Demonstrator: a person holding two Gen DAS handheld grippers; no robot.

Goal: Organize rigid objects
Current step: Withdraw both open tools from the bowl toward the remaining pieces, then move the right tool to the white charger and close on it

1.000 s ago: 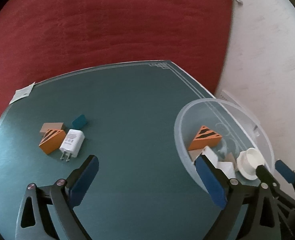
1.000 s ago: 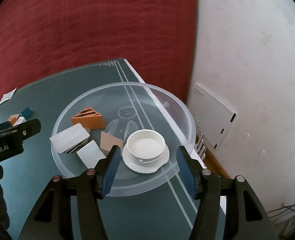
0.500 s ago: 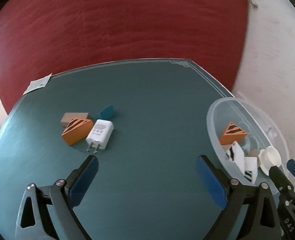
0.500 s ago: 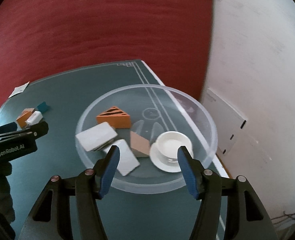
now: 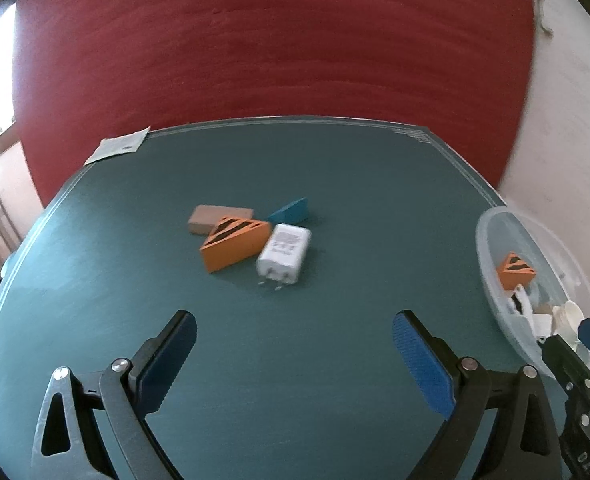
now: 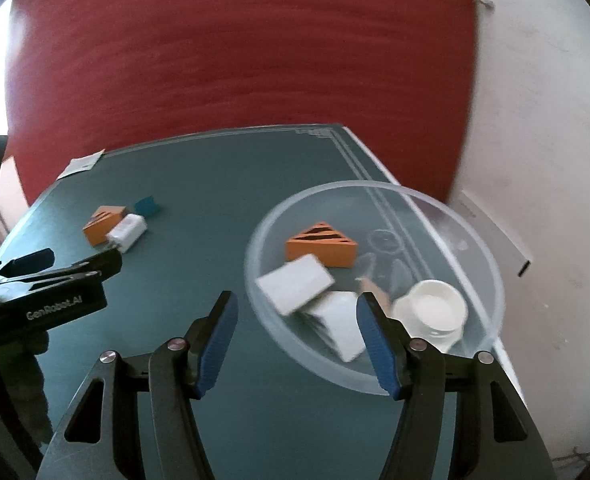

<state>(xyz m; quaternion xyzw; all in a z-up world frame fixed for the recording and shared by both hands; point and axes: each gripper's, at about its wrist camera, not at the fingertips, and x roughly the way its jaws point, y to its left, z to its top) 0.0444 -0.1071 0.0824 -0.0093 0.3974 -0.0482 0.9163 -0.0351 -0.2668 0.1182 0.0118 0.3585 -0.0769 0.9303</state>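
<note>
1. Left gripper [image 5: 293,354]: jaws wide apart, nothing btwn them, hanging over bare green tabletop [image 5: 335,168] near its front edge.
2. Right gripper [image 6: 297,340]: jaws abt half apart and have just been opening a little; nothing gripped. Its right finger overlaps the clear bowl's [image 6: 491,264] near rim in view; can't tell if touching.
3. Loose cluster mid-tabletop, toward the left edge: orange striped wedge [image 5: 235,242], white charger [image 5: 285,252] w/ prongs toward the grippers, tan block [image 5: 215,218] behind the wedge, teal wedge [image 5: 291,210] behind the charger. Wedge and charger touch; tan block touches the wedge. All lie flat.
4. Clear bowl sits at the tabletop's right edge, nearer the front corner.
5. In bowl: second orange striped wedge [image 6: 321,244] at the far side, white flat block [image 6: 295,284] in front of it, another white block [image 6: 341,326] partly under that one, small tan piece [image 6: 375,290] mostly hidden behind the right finger, white cup on saucer [image 6: 435,308] at the bowl's right side.
6. Paper slip [image 5: 121,146] at far-left corner of tabletop, overhanging the edge.
7. Red curtain behind the far edge; white wall to the right.
</note>
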